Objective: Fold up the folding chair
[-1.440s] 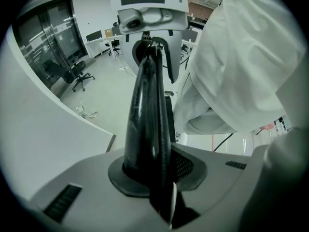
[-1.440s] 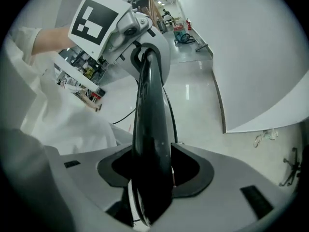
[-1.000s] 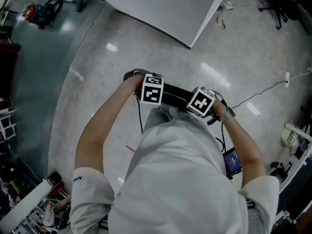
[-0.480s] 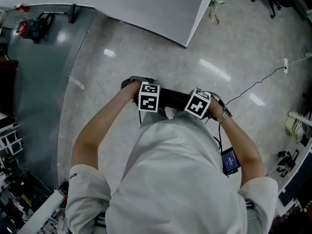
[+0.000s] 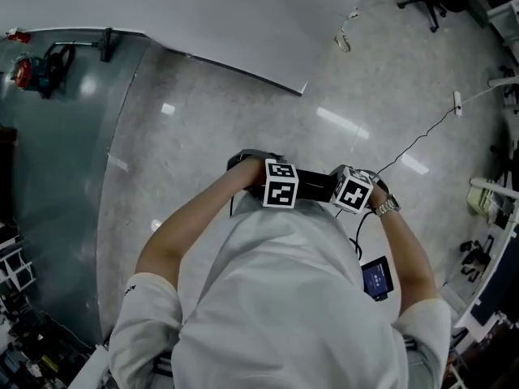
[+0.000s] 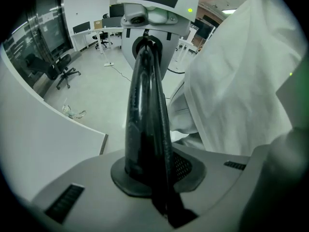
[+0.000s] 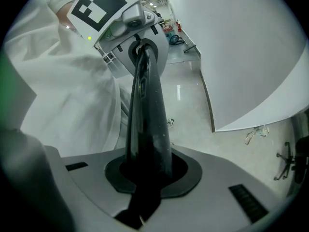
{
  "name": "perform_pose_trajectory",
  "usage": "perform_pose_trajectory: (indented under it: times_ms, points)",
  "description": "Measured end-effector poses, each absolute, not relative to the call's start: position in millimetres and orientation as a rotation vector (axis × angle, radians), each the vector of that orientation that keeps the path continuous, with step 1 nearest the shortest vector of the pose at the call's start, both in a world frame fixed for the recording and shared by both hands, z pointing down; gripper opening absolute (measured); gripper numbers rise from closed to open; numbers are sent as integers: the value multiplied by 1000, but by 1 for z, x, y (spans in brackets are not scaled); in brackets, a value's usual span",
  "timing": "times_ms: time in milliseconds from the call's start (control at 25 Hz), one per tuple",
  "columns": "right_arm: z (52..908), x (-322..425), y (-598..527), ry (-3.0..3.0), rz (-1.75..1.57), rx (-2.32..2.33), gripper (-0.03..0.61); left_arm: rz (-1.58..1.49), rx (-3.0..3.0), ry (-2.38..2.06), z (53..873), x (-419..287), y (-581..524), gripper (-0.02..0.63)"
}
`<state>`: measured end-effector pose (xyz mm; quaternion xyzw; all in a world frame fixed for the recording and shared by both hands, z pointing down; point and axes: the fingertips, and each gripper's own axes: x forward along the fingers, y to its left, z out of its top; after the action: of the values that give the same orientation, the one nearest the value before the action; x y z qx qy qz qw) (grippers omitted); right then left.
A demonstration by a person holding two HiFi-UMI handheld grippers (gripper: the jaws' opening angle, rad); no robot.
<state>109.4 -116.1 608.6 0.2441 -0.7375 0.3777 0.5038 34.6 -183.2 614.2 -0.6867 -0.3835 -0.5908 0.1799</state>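
One black chair bar (image 5: 313, 186) is held by two grippers.
The bar is clamped between the narrow jaws of the left gripper (image 6: 148, 175) and of the right gripper (image 7: 145, 175), whose jaws have just been closing on it. It spans from one pair to the other, below two marker cubes (image 5: 280, 194).

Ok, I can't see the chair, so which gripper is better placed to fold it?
Left, slightly: the left gripper is clamped on the black bar; the right gripper, on the same bar, has just been closing its jaws.

Pale glossy floor (image 5: 211, 104) with light reflections, white wall panel (image 5: 227, 14), dark glass partition (image 6: 46, 33), office chair (image 6: 62, 70)
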Motion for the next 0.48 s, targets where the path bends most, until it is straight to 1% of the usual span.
perform_pose_trajectory:
  times_ms: [480]
  points:
    - [601, 90, -181, -1746, 843, 554, 54, -1611, -1912, -1118, 609, 8, -245, 60]
